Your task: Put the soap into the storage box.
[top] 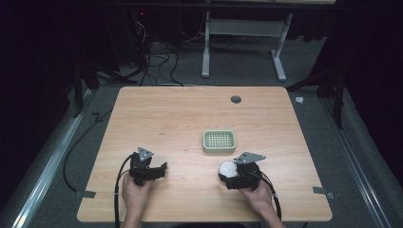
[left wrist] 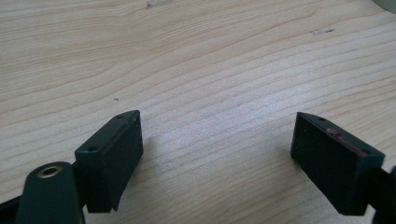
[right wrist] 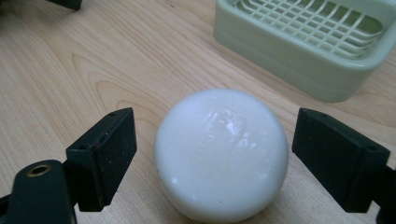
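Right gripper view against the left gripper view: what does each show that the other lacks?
Right gripper view alone: a white round soap bar lying between the right tongs, gaps on both sides, and the pale green slotted soap dish beyond it. Left gripper view alone: the left tongs, wide apart with nothing between them. Both share the light wooden table and a pair of open black jaws.

A light wooden table (top: 190, 118) with rounded corners carries the things. Near its middle sits a pale green soap dish (top: 219, 141) (its top a slotted grid), and just in front of that a round white soap bar (top: 227, 168) lies on the bare wood. A small dark round hole (top: 235, 99) marks the far edge.
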